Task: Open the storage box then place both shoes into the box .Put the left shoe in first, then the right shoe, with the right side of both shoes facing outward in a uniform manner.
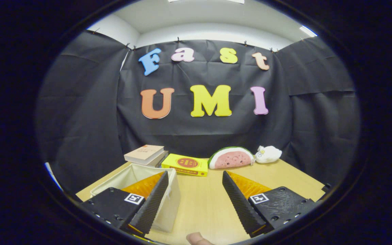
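The gripper [194, 200] is spread wide with nothing between its 2 fingers, only bare wooden table [202, 204] showing in the gap, and a fingertip [197, 239] of the person pokes in at the near edge. The storage box [155, 190], a pale fabric bin that looks open at the top, sits partly behind the left finger, while beyond the fingers lie 2 stacked books [145, 154], a yellow box [185, 164], a watermelon plush [231, 158] and a small white plush [268, 154] along the wall. Neither shoe can be picked out here, so the likely slip is taking the wrong shoe 1st, or a finger catching the soft wall and dragging the bin.

Pale fabric storage box [135, 172], open-topped, on table
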Demonstrator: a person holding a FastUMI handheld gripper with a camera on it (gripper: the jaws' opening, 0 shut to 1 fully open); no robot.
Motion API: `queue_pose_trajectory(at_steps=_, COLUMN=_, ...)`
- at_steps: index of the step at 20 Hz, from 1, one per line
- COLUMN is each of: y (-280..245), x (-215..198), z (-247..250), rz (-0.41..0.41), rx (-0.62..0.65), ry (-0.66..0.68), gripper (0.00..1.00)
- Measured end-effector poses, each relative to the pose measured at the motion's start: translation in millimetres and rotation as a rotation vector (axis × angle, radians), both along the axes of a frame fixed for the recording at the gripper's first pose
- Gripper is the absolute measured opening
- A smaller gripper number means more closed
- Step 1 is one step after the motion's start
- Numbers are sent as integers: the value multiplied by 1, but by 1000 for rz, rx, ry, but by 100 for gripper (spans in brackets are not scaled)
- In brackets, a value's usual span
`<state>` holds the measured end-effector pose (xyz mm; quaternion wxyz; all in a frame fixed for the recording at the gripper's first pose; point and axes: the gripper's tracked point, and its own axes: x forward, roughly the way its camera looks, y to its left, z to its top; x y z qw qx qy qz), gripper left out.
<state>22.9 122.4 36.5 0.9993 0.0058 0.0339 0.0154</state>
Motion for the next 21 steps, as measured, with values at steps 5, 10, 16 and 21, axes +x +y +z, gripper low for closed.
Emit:
queue_pose_trajectory(at_steps=5, y=-57, x=-17, z=-5, rz=-51, rx=-20, ry=-64, gripper=96)
queue_pose_trajectory(at_steps=10, y=-111, x=-23, z=-21, rz=-113, rx=15, ry=-61, gripper=96)
queue_pose_trajectory(at_steps=16, y=-132, x=-26, z=-18, rz=-161, rx=39, ry=-68, gripper=96)
queue_pose_trajectory(at_steps=21, y=-124, x=-24, z=-23, rz=-131, rx=18, ry=-68, gripper=96)
